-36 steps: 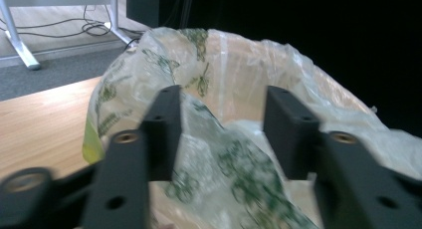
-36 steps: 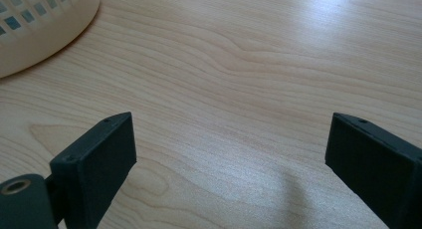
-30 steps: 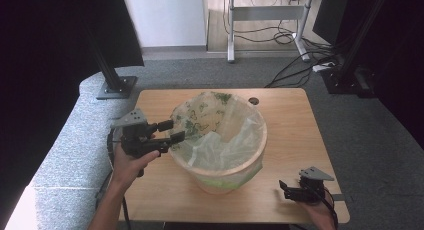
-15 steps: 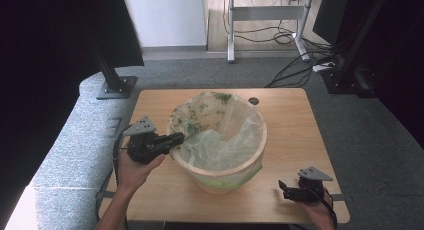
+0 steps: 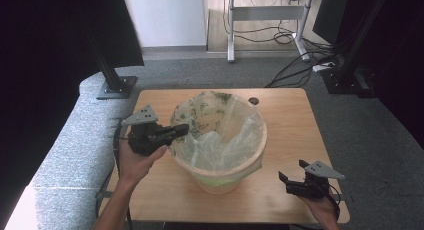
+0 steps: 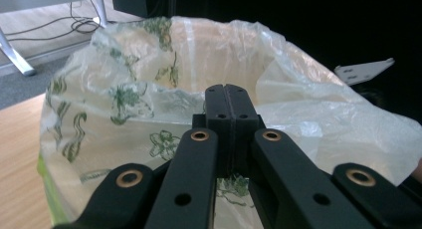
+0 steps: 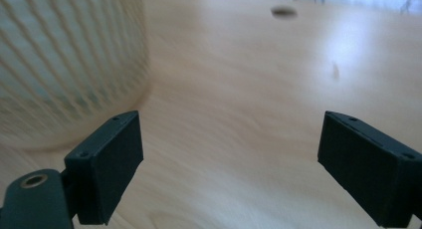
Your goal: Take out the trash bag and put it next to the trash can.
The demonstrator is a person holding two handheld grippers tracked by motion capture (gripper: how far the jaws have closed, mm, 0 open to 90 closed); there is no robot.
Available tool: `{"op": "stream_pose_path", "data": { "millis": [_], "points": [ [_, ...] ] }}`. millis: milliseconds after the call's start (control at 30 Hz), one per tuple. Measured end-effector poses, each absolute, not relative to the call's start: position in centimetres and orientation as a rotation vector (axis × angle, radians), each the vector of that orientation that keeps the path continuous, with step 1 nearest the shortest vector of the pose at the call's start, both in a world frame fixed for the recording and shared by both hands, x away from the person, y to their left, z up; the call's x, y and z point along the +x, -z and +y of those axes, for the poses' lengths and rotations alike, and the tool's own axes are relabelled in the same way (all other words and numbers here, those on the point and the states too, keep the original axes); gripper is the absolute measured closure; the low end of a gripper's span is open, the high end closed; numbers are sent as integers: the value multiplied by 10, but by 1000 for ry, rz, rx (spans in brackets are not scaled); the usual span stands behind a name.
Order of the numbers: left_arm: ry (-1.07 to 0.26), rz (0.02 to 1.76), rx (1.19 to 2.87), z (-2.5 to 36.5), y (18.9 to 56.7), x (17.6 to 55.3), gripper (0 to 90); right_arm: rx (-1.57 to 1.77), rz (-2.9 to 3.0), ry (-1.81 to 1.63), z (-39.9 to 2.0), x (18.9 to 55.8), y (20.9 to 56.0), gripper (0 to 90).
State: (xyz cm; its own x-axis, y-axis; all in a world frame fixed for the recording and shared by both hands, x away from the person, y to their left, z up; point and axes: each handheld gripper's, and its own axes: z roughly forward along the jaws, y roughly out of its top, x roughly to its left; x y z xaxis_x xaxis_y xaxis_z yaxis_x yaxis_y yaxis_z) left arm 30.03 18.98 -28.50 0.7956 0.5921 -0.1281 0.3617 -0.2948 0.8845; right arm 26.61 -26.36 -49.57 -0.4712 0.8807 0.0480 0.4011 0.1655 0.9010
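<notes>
At the bin's (image 5: 220, 155) nine o'clock rim, mid-counter (image 5: 295, 115), the left tool (image 5: 181, 129) is pinching the liner bag (image 5: 212, 135). Right tool (image 5: 289, 178) is idling spread at five o'clock. Yanking probably tears that thin plastic.

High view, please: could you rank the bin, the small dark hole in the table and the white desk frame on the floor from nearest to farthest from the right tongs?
1. The bin, just to the left of the right tongs, at the table's middle.
2. The small dark hole, at the table's far edge.
3. The white desk frame, on the floor beyond the table.
</notes>
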Motion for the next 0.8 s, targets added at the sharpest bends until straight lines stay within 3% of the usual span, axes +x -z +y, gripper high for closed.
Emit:
{"op": "stream_pose_path", "data": {
  "millis": [533, 800],
  "points": [
    [-235, 705, 1885, 183, 266, 308, 900, 779, 1996, -1597, -224, 235, 364, 115],
    [-220, 716, 1874, 187, 270, 310, 900, 624, 2115, -1718, -181, 242, 334, 102]
  ]
}}
